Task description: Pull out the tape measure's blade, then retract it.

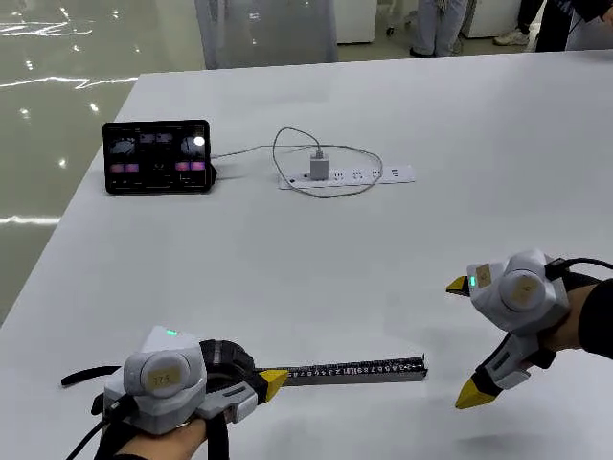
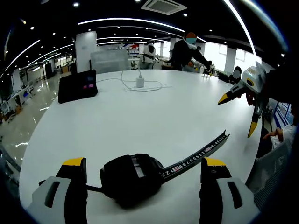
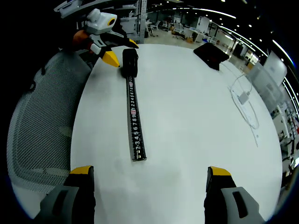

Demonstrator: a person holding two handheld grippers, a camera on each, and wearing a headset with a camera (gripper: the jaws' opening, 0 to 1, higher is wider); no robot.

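1. Currently the tape measure case (image 2: 133,179), black, sits on the white table (image 1: 383,259), between the jaws of the left gripper (image 2: 143,162).
2. Left gripper: jaws wide, one on each side of the case. The left gripper view shows a gap on both sides, so it isn't clamping anything.
3. Blade (image 1: 350,370) is pulled out of the case and lies flat on the table with the printed numbers facing up. It runs straight from the case toward the right gripper (image 3: 149,170).
4. Blade tip (image 3: 138,157) is free at the far end from the case, with nothing touching it.
5. Right gripper: jaws wide and empty. It sits past the blade tip on the side away from the case, near the tip but apart from it.
6. A black strap (image 1: 81,376) trails from the case on the side opposite the blade.
7. Well beyond the case, on the far part of the table, a tablet (image 1: 157,156) stands with its screen lit. To its right is a white power strip (image 1: 350,176) with a charger (image 1: 319,168) plugged in and a looped cable (image 1: 287,144).
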